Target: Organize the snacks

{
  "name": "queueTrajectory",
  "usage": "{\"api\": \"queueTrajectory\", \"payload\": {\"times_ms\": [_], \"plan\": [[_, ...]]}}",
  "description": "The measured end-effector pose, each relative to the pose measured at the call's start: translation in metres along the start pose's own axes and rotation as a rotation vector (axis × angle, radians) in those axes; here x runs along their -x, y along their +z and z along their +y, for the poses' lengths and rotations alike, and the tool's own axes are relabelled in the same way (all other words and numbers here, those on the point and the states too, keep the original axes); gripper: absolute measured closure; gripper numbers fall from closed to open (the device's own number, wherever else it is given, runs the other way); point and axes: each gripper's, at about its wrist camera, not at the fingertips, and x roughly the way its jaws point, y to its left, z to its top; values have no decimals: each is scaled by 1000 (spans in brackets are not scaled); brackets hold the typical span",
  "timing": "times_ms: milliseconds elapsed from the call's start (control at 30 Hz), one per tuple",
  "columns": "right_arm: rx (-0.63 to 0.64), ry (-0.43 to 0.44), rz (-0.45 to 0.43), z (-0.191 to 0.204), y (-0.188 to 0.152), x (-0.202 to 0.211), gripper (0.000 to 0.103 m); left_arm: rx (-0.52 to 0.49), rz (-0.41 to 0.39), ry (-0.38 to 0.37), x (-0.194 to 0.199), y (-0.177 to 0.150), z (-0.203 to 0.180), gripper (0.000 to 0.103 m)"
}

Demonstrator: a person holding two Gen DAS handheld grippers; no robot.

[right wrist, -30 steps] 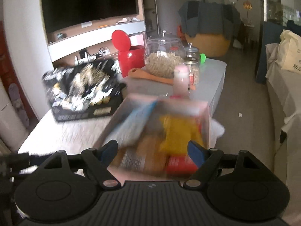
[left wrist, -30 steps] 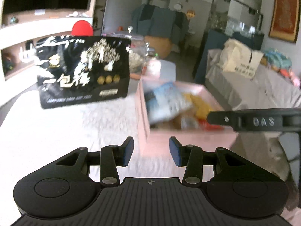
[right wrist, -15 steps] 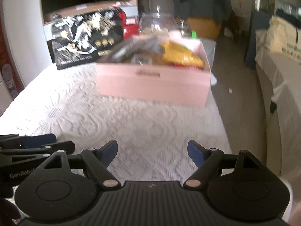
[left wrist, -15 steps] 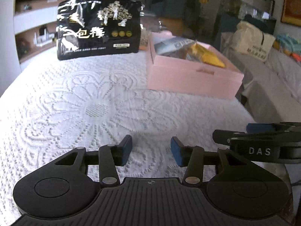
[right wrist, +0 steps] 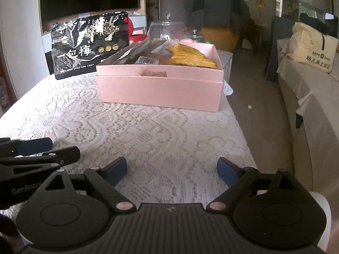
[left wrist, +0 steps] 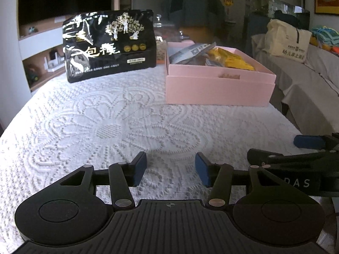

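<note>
Now I am holding both tongs low over the lace cloth (left wrist: pixel 106 131) | left gripper (left wrist: pixel 170 169) opening, nothing between its jaws | right gripper (right wrist: pixel 171 169) opening, also empty | snacks lying in pink box (right wrist: pixel 161 89) | black bag (left wrist: pixel 110 44) standing upright just beside it

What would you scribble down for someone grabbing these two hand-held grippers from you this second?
Left gripper: jaws opening, nothing between them, low over the white lace tablecloth.
Right gripper: jaws opening, also empty, beside the left.
Pink box: far end of the table, holding a yellow packet and other snack packets.
Black plum bag: standing outside the box, to its left.
Done: several snacks boxed.
Left: probably the black bag.
</note>
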Motion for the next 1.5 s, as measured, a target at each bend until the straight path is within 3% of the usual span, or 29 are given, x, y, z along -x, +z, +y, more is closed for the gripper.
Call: {"api": "queueTrajectory", "payload": {"times_ms": [1500], "plan": [[3,2,2,2,0,-2,6,12,1,-2,4,-3,3,47]]}}
